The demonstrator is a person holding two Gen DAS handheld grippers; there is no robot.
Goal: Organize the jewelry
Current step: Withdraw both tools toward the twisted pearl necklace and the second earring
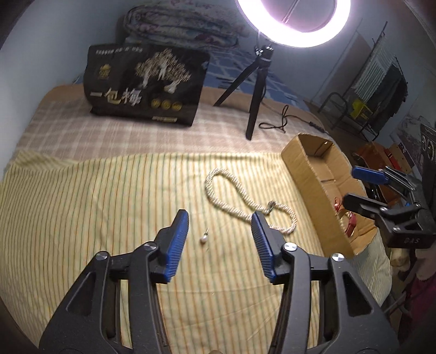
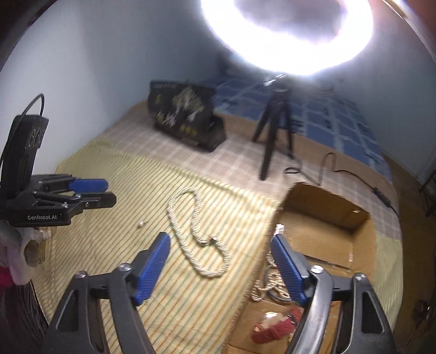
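A cream twisted-rope necklace (image 1: 291, 226) (image 2: 171, 211) lies looped on the yellow striped cloth (image 1: 81, 217). A small pearl earring (image 1: 203, 239) (image 2: 141, 224) rests to its left. My left gripper (image 1: 219, 217) hovers open above the cloth, the earring showing between its blue pads and touching neither. My right gripper (image 2: 220, 239) is open too, straddling the near end of the necklace and the left wall of a cardboard box (image 2: 327, 207) (image 1: 308, 168). In the box lie a red piece (image 2: 272, 326) and a pale chain (image 2: 263, 290).
A ring light on a black tripod (image 1: 254, 89) stands behind the cloth, its cable (image 1: 275, 122) trailing right. A black printed bag (image 1: 144, 81) and a folded quilt (image 1: 179, 24) sit at the back. The bed drops off past the box, toward a rack (image 1: 381, 76).
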